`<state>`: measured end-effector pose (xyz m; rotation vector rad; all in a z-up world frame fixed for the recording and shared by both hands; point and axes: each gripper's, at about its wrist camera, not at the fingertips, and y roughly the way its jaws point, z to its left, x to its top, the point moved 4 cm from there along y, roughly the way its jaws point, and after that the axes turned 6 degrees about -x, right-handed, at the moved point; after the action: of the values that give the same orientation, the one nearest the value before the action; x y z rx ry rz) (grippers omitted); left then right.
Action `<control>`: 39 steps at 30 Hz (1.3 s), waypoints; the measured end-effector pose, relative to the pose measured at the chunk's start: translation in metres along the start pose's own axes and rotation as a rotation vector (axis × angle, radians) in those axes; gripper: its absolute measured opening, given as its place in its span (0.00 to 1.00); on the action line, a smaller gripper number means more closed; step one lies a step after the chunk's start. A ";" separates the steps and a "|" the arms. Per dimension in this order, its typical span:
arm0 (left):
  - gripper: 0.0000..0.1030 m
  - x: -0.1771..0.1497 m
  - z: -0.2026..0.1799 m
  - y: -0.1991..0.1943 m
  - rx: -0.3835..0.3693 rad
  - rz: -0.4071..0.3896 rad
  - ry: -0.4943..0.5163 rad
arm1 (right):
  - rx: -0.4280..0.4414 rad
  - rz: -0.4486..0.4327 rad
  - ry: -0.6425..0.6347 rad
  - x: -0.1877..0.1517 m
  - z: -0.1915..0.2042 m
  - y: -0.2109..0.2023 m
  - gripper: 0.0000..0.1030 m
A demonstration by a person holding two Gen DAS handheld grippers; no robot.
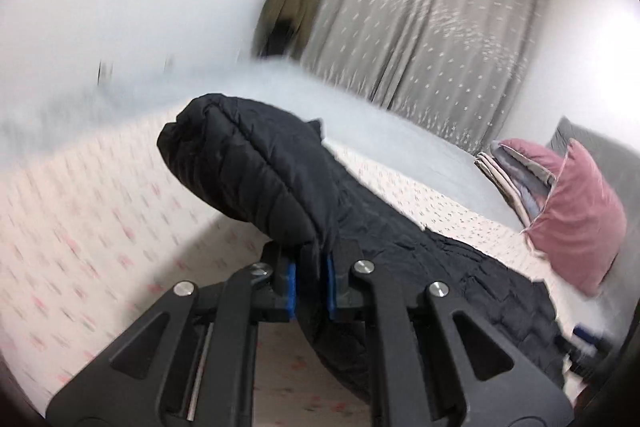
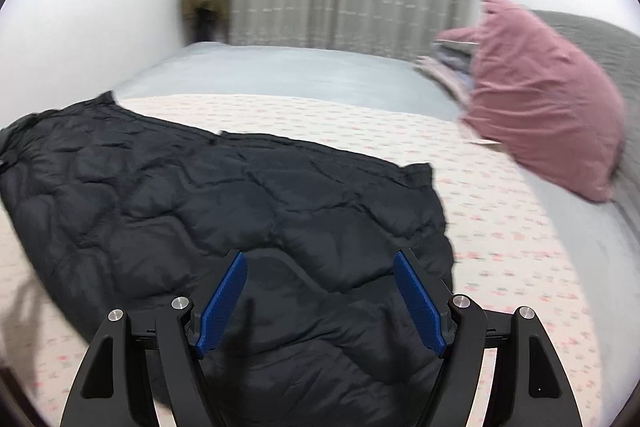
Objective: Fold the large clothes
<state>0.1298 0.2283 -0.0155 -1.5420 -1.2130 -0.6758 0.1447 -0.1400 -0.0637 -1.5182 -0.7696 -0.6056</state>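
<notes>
Your left gripper (image 1: 311,281) clamps the black jacket (image 1: 260,163) above the bed (image 1: 100,207); your right gripper (image 2: 320,301) gapes empty over the jacket.

The bed (image 2: 304,67) carries a black quilted jacket (image 2: 224,203) and pink pillow (image 2: 548,115).

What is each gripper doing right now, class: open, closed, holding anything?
Left gripper: closed on a fold of the black quilted jacket, lifted off the bed.
Right gripper: open, holding nothing, above the jacket.
</notes>
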 end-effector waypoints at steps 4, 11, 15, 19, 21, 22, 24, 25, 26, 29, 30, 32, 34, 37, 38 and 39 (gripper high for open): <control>0.12 0.007 0.001 -0.023 -0.056 -0.045 0.047 | 0.184 -0.003 -0.002 0.007 0.026 -0.005 0.74; 0.12 0.004 -0.022 -0.044 -0.148 -0.118 0.175 | 0.311 0.028 -0.029 0.022 0.069 0.023 0.58; 0.12 0.003 -0.040 -0.048 -0.212 -0.148 0.223 | 0.455 0.107 -0.001 0.029 0.101 0.056 0.34; 0.12 0.001 -0.062 -0.048 -0.308 -0.148 0.245 | 0.552 0.216 0.007 0.017 0.138 0.092 0.30; 0.12 -0.005 -0.079 -0.045 -0.355 -0.144 0.284 | 0.574 0.232 0.009 0.013 0.146 0.101 0.29; 0.12 -0.009 -0.090 -0.043 -0.378 -0.144 0.312 | 0.587 0.233 0.010 0.012 0.147 0.105 0.29; 0.12 -0.014 -0.108 -0.041 -0.418 -0.144 0.360 | 0.623 0.252 0.029 0.012 0.141 0.110 0.29; 0.12 -0.016 -0.118 -0.041 -0.438 -0.142 0.381 | 0.636 0.266 0.043 0.014 0.138 0.111 0.29; 0.12 -0.020 -0.128 -0.040 -0.462 -0.134 0.402 | 0.664 0.293 0.089 0.017 0.126 0.113 0.29; 0.12 -0.031 -0.152 -0.039 -0.527 -0.105 0.450 | 0.704 0.293 0.205 0.031 0.086 0.112 0.34; 0.13 -0.036 -0.158 -0.039 -0.546 -0.093 0.467 | 0.706 0.273 0.241 0.035 0.072 0.110 0.41; 0.13 -0.049 -0.175 -0.037 -0.591 -0.053 0.516 | 0.680 0.212 0.339 0.043 0.028 0.102 0.57; 0.14 -0.064 -0.190 -0.034 -0.625 -0.007 0.577 | 0.647 0.166 0.425 0.047 -0.012 0.097 0.68; 0.15 -0.095 -0.210 -0.029 -0.676 0.087 0.693 | 0.595 0.116 0.577 0.041 -0.082 0.093 0.72; 0.16 -0.106 -0.216 -0.027 -0.692 0.129 0.731 | 0.585 0.106 0.616 0.038 -0.098 0.093 0.72; 0.16 -0.118 -0.220 -0.024 -0.707 0.176 0.766 | 0.568 0.094 0.669 0.034 -0.119 0.093 0.72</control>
<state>0.1013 -0.0199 -0.0378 -1.6561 -0.2510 -1.5043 0.2460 -0.2552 -0.0864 -0.7476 -0.3024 -0.6954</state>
